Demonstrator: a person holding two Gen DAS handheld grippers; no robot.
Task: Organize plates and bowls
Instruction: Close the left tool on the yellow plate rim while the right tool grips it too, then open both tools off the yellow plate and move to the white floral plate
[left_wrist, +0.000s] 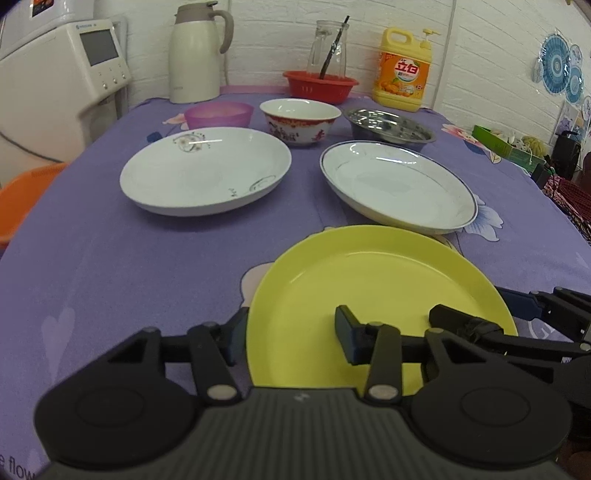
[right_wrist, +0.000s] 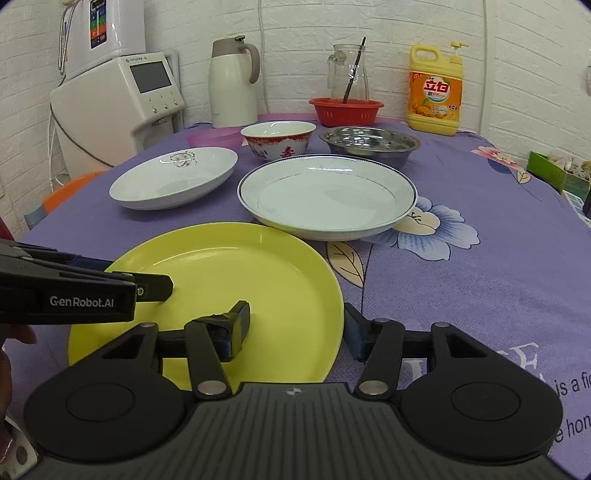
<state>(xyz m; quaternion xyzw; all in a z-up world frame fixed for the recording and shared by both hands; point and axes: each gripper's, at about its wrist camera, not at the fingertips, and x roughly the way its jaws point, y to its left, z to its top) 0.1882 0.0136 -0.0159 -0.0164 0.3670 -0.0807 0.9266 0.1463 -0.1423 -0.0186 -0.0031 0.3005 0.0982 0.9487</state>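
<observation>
The yellow plate (left_wrist: 373, 295) is seen lying flat on the tabletop (left_wrist: 147, 266), its left rim straddled by the wide-open, empty left claw (left_wrist: 290, 334) and its right rim by the wide-open, empty right claw (right_wrist: 295, 326).

Left gripper (left_wrist: 291, 338) open astride near-left rim of yellow plate (left_wrist: 376, 295); right gripper (left_wrist: 476, 314) at its right edge; two white plates beyond.

A home kitchen or dining corner. The bench (right_wrist: 461, 295) wears a purple flowered cloth, backed by white brick-pattern wall, with a thermos jug (right_wrist: 232, 83), yellow dish-soap bottle (right_wrist: 436, 92), water purifier (right_wrist: 118, 107) and red basket (right_wrist: 345, 110).
</observation>
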